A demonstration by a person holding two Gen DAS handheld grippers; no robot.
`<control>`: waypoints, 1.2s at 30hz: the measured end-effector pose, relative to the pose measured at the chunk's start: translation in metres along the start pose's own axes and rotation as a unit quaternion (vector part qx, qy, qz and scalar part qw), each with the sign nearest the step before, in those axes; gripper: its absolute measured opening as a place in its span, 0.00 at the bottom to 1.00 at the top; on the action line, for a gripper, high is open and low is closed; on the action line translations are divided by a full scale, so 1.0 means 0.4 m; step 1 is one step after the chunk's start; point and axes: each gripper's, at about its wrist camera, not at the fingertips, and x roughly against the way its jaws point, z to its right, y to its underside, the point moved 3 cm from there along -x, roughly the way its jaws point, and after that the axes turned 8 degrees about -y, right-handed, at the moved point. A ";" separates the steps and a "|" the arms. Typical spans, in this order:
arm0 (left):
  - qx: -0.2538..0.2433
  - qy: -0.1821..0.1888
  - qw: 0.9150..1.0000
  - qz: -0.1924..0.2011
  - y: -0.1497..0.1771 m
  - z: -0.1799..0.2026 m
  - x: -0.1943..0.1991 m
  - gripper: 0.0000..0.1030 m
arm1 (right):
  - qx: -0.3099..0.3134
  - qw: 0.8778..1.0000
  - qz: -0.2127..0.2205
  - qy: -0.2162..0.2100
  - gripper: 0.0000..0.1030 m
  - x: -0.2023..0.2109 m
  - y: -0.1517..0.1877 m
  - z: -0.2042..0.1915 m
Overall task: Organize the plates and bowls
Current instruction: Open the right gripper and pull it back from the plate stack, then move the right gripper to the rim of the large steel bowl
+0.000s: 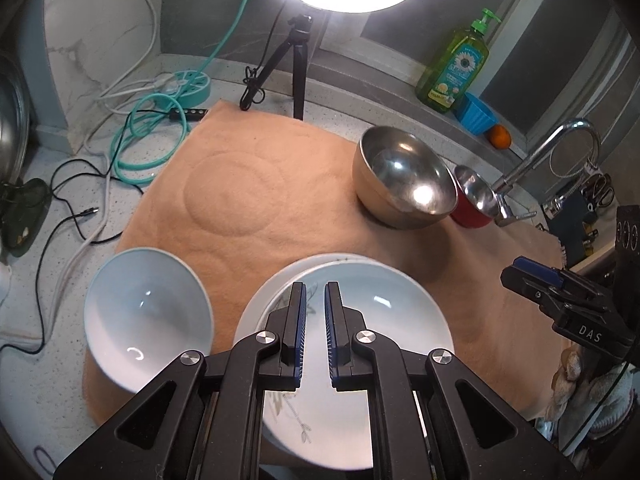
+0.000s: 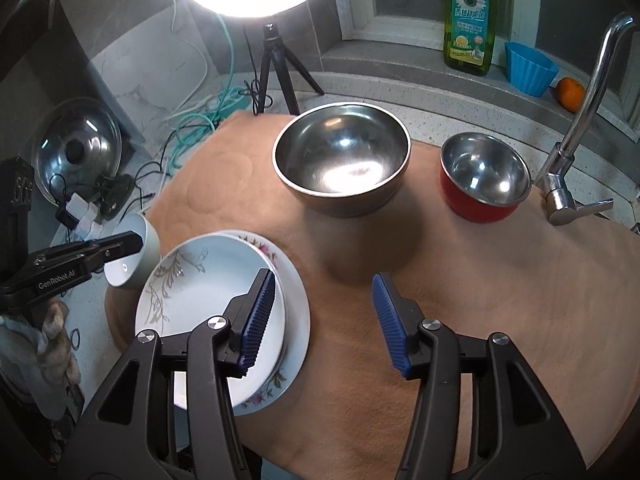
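Two white plates are stacked on the orange cloth: the top plate (image 1: pixel 384 320) (image 2: pixel 208 280) with a grey leaf pattern, the lower plate (image 2: pixel 294 300) with pink flowers on its rim. A pale ceramic bowl (image 1: pixel 148 316) (image 2: pixel 132 264) stands just left of them. A large steel bowl (image 1: pixel 404 180) (image 2: pixel 342 156) and a small red steel-lined bowl (image 1: pixel 474 200) (image 2: pixel 484 176) stand at the far side. My left gripper (image 1: pixel 315 288) hovers over the top plate, nearly closed with a narrow gap, holding nothing. My right gripper (image 2: pixel 324 284) is open, empty, beside the plates' right edge.
The orange cloth (image 1: pixel 240 184) (image 2: pixel 460 300) lies on a speckled counter. A ring light on a tripod (image 1: pixel 298 76) (image 2: pixel 272 64), cables (image 1: pixel 152 140), a pot lid (image 2: pixel 76 148), a faucet (image 2: pixel 576 136), a soap bottle (image 2: pixel 470 20), a blue cup (image 2: pixel 528 68) and an orange (image 2: pixel 572 94) surround it.
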 end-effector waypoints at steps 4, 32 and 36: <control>0.017 -0.001 1.000 0.015 -0.026 -0.002 0.010 0.07 | -0.008 1.000 0.020 -0.007 0.52 0.014 -0.025 0.015; 0.044 -0.044 0.997 0.052 -0.059 -0.018 0.100 0.08 | 0.002 1.000 0.010 0.001 0.76 -0.007 -0.128 -0.013; 0.040 -0.038 0.998 0.040 -0.066 -0.007 0.077 0.08 | 0.014 1.000 0.011 0.000 0.76 -0.012 -0.136 -0.032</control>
